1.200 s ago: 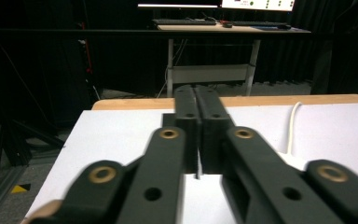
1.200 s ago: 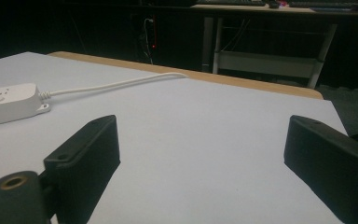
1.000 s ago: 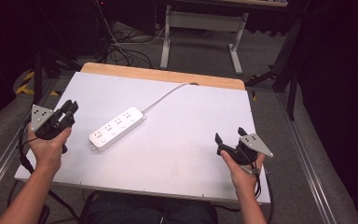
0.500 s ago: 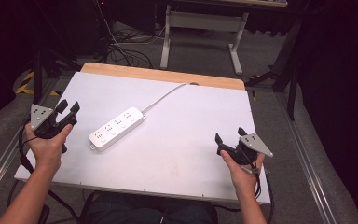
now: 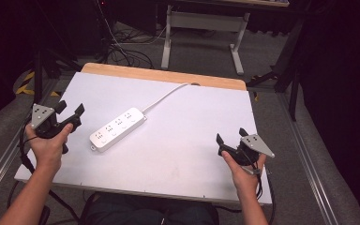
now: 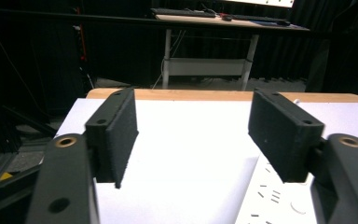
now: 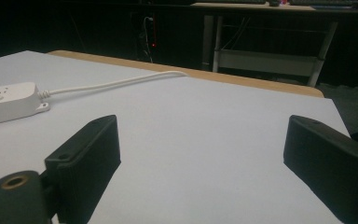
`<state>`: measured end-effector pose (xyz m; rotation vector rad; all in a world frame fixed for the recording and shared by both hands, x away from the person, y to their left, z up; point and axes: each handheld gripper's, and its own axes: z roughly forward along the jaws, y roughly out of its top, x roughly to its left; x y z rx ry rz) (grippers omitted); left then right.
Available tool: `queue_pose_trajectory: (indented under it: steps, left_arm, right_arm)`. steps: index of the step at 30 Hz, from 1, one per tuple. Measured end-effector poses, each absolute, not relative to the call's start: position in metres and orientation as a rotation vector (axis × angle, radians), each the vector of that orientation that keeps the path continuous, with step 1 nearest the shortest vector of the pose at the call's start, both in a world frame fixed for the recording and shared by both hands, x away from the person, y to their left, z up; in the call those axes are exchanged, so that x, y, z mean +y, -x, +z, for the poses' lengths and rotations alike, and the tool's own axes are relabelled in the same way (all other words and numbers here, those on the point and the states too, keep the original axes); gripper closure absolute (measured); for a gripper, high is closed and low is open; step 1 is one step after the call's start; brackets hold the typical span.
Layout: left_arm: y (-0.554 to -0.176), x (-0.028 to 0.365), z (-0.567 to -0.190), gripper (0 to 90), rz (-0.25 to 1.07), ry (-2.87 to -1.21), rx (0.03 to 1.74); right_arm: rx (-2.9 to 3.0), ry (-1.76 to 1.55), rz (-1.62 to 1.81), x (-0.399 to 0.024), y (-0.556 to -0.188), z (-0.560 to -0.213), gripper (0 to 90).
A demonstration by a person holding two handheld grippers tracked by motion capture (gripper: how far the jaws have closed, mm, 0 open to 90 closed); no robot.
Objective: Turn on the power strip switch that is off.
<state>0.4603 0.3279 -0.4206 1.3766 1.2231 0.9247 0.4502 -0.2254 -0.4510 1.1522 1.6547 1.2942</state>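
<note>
A white power strip [image 5: 118, 129] lies slantwise on the white tabletop [image 5: 183, 164], left of centre. Its white cord [image 5: 164, 96] runs off toward the far edge. My left gripper [image 5: 70, 108] hovers at the table's left edge, just left of the strip. Its jaws have just been opening and nothing is between them. In the left gripper view the left gripper [image 6: 191, 135] stands wide, with the strip [image 6: 275, 196] low on the right. My right gripper [image 5: 230, 136] is open near the front right corner, far from the strip. In the right gripper view the right gripper [image 7: 200, 154] frames bare table, with the strip's end [image 7: 4, 100] and cord [image 7: 112, 84] at left.
A wooden strip [image 5: 168, 75] borders the table's far edge. Beyond it a grey desk frame [image 5: 201, 23] stands on the carpet, with loose cables [image 5: 122, 51] on the floor. Metal rails [image 5: 309, 159] run along both sides of the table.
The left gripper's jaws have spread from nearly closed to wide apart. Both hands and the power strip have stayed where they were.
</note>
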Motion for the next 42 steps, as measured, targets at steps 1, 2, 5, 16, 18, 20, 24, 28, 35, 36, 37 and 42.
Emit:
queue_pose_trajectory:
  steps: [1, 2, 5, 16, 18, 20, 24, 28, 35, 36, 37, 42]
  left_arm:
    - [-0.4606, 0.3277, -0.4209, 26.8, 0.926, -1.375, 1.233]
    - [-0.4608, 0.3275, -0.4212, 21.2, 0.927, -1.377, 1.238]
    - [-0.4611, 0.3265, -0.4215, 5.6, 0.939, -1.375, 1.260]
    - [-0.4616, 0.3230, -0.4215, 4.7, 0.939, -1.397, 1.249]
    - [-0.4616, 0.3229, -0.4215, 4.7, 0.940, -1.399, 1.247]
    - [-0.4617, 0.3226, -0.4215, 4.7, 0.938, -1.405, 1.247]
    - [-0.4621, 0.3219, -0.4216, 4.8, 0.933, -1.412, 1.245]
    - [-0.4626, 0.3220, -0.4217, 4.9, 0.935, -1.411, 1.244]
    - [-0.4627, 0.3220, -0.4218, 4.9, 0.934, -1.407, 1.245]
    - [-0.4627, 0.3221, -0.4218, 4.9, 0.934, -1.408, 1.245]
    - [-0.4628, 0.3220, -0.4219, 4.8, 0.935, -1.410, 1.245]
    - [-0.4634, 0.3226, -0.4226, 4.7, 0.929, -1.407, 1.252]
  right_arm:
    - [1.655, -1.152, 1.294, -0.2254, -0.4502, -0.4510, 11.2]
    - [1.654, -1.152, 1.294, -0.2254, -0.4502, -0.4510, 11.2]
    - [1.655, -1.154, 1.295, -0.2253, -0.4503, -0.4510, 11.2]
    - [1.654, -1.150, 1.296, -0.2251, -0.4504, -0.4511, 11.1]
    - [1.654, -1.152, 1.296, -0.2251, -0.4503, -0.4511, 11.1]
    - [1.651, -1.151, 1.296, -0.2250, -0.4503, -0.4512, 11.1]
    - [1.652, -1.153, 1.296, -0.2253, -0.4503, -0.4511, 11.1]
    - [1.652, -1.153, 1.294, -0.2255, -0.4501, -0.4513, 11.1]
    - [1.649, -1.154, 1.295, -0.2256, -0.4499, -0.4513, 11.1]
    - [1.649, -1.154, 1.297, -0.2254, -0.4499, -0.4513, 11.1]
    - [1.650, -1.154, 1.297, -0.2253, -0.4499, -0.4513, 11.1]
    - [1.651, -1.153, 1.296, -0.2258, -0.4503, -0.4513, 11.0]
